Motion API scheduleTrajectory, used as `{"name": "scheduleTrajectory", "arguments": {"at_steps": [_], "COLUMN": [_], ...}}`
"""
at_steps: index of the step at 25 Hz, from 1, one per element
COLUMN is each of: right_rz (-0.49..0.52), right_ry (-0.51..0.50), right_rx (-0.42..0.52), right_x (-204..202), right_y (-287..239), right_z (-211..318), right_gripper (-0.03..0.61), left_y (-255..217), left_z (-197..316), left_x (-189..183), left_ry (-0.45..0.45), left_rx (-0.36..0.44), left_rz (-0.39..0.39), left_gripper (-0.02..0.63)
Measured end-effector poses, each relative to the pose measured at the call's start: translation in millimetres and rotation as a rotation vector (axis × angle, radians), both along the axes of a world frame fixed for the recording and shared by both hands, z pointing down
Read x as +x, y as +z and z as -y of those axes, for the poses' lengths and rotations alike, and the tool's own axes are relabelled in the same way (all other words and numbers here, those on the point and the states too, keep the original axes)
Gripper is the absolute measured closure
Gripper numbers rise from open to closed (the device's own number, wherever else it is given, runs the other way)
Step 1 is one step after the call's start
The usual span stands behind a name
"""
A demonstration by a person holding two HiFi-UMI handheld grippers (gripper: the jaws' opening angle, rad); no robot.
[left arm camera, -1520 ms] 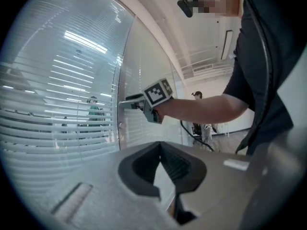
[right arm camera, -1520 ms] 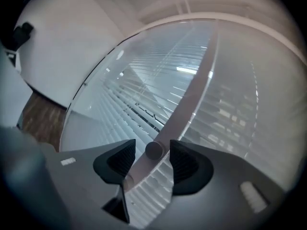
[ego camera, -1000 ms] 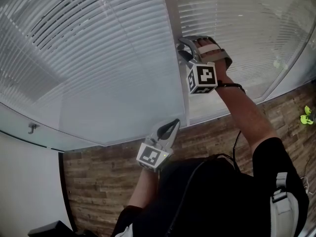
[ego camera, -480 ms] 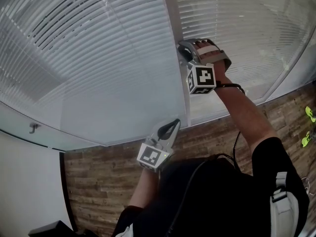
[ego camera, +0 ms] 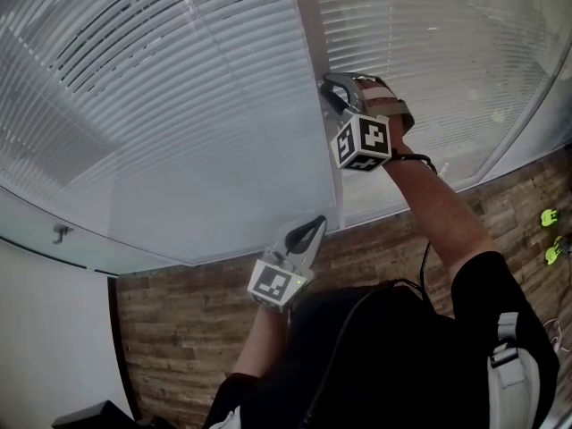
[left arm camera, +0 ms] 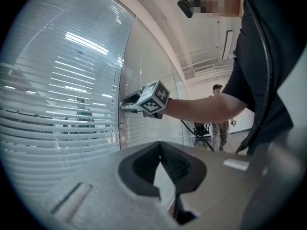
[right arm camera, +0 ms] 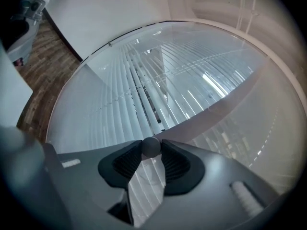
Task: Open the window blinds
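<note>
Far left: a white wall runs up to the glass, and a plank floor lies beside it in our head view.
Blinds: the window blinds hang behind the glass and fill the upper part of our head view. Their slats run level, and in the left gripper view we see dim shapes through the gaps between them.
Left gripper: our left gripper hangs low, near the foot of the post, and points toward the glass. Its jaws meet at the tips with nothing between them. We cannot tell whether it touches the pane.
Post: a pale upright post splits the blinds into a left pane and a right pane.
Knob: a small round grey knob sits on the post, well above the left gripper.
Right gripper: our right gripper is up at the post, with its marker cube turned toward our head. Its jaws are clamped on the knob, one dark pad pressing each side.
Right pane: more level slats show behind the glass beyond our right forearm.
Far right: something small and bright green lies on the floor.
</note>
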State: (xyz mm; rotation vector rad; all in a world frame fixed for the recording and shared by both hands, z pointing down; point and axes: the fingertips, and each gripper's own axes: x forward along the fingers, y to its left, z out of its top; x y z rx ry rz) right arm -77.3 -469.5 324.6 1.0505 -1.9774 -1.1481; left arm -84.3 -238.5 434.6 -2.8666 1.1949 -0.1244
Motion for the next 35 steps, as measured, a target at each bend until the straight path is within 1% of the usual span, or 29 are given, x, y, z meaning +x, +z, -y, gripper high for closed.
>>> {"name": "scheduleTrajectory", "arguments": {"at_steps": [11, 13, 16, 19, 21, 25, 28, 31, 35], "right_rz": [0.339, 0.410, 0.517, 0.633, 0.718, 0.852, 0.960, 1.021, 1.064], "right_ry": [0.019, 0.021, 0.028, 0.027, 0.019, 0.023, 0.033, 0.041, 0.041], "right_rx": [-0.133, -0.157, -0.192, -0.240, -0.286, -0.356, -0.387, -0.406, -0.427], "right_x": [5.3, 6.4, 7.9, 8.4, 8.4, 14.2, 16.5, 17.1, 17.9], "right_y": [-2.4, -3.9, -5.4, -4.9, -3.3, -0.1, 1.1, 2.5, 2.1], "right_z": [4.3, 4.3, 5.8, 7.2, 8.6, 12.3, 14.4, 13.3, 14.1], "right_gripper": [0.446, 0.446, 0.446, 0.446, 0.445, 0.445, 0.445, 0.445, 0.445], "left_y": [3.1, 4.2, 2.4, 6.7, 7.4, 5.5, 9.0, 13.9, 8.2], "left_z": [-0.5, 0.3, -0.9, 0.6, -0.2, -1.9, -1.2, -1.4, -3.4], "left_x": [-6.1, -7.3, -6.6, -9.2, -9.2, -8.3, -9.0, -8.2, -4.0], "left_ry": [-0.011, -0.014, -0.014, -0.015, -0.016, -0.016, -0.017, -0.015, -0.010], "left_rx": [0.005, 0.019, -0.001, 0.029, 0.017, -0.007, 0.008, 0.024, -0.014], "left_rz": [0.006, 0.005, 0.003, 0.006, 0.006, 0.004, -0.001, 0.002, 0.005], "left_gripper": [0.609, 0.609, 0.609, 0.609, 0.609, 0.609, 0.609, 0.609, 0.609]}}
